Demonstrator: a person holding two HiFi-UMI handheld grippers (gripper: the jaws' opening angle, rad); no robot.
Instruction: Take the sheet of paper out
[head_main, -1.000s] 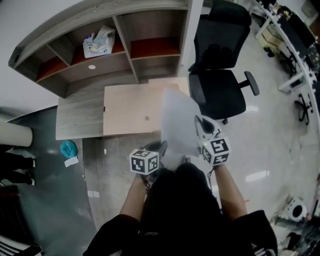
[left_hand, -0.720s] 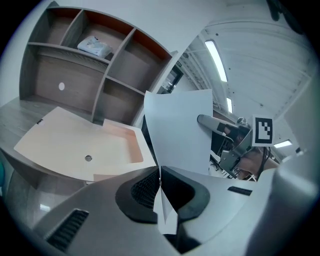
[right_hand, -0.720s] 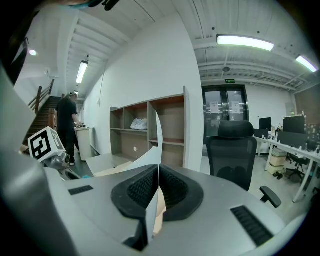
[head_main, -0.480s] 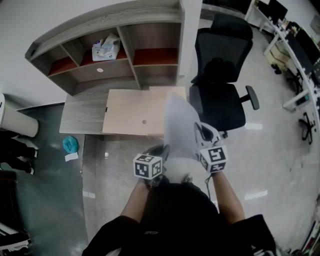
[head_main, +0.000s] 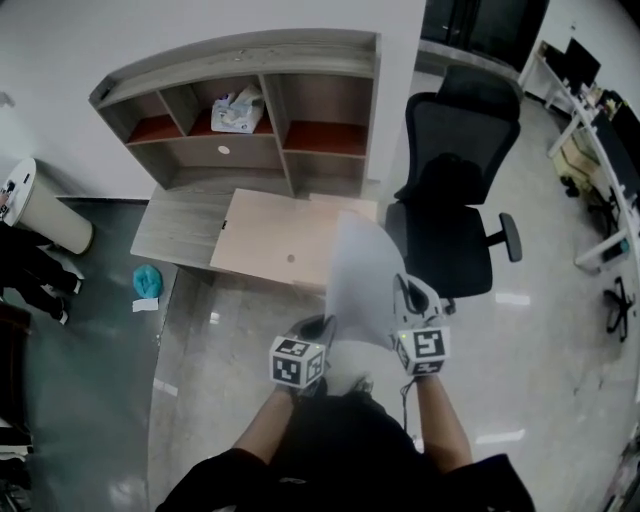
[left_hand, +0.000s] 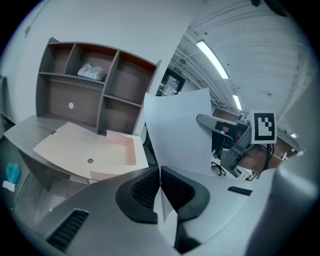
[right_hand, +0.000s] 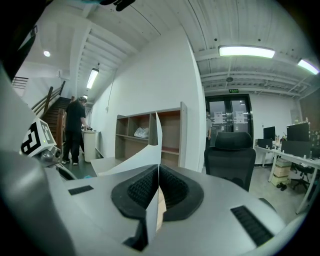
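A white sheet of paper (head_main: 362, 272) hangs in the air in front of the person, held at both lower corners and standing almost upright. My left gripper (head_main: 328, 325) is shut on its lower left corner, my right gripper (head_main: 402, 288) on its right edge. The left gripper view has the sheet (left_hand: 182, 130) rising from between the black pads (left_hand: 146, 189), with the right gripper (left_hand: 202, 119) clamped on its far edge. In the right gripper view the sheet (right_hand: 137, 162) runs edge-on out of the shut pads (right_hand: 171, 189). An open beige folder (head_main: 275, 240) lies on the low desk (head_main: 170, 232) beyond.
A grey shelf unit (head_main: 250, 110) with a tissue pack (head_main: 235, 112) stands behind the desk. A black office chair (head_main: 455, 200) is right of the desk, close to the sheet. A white bin (head_main: 45, 205) and a blue scrap (head_main: 148, 280) are at the left. A person (right_hand: 75, 130) stands by the far wall.
Both grippers have drawn back from the desk and risen with the sheet between them. The sheet now hangs off the folder, nearer the person. Both grips are unchanged.
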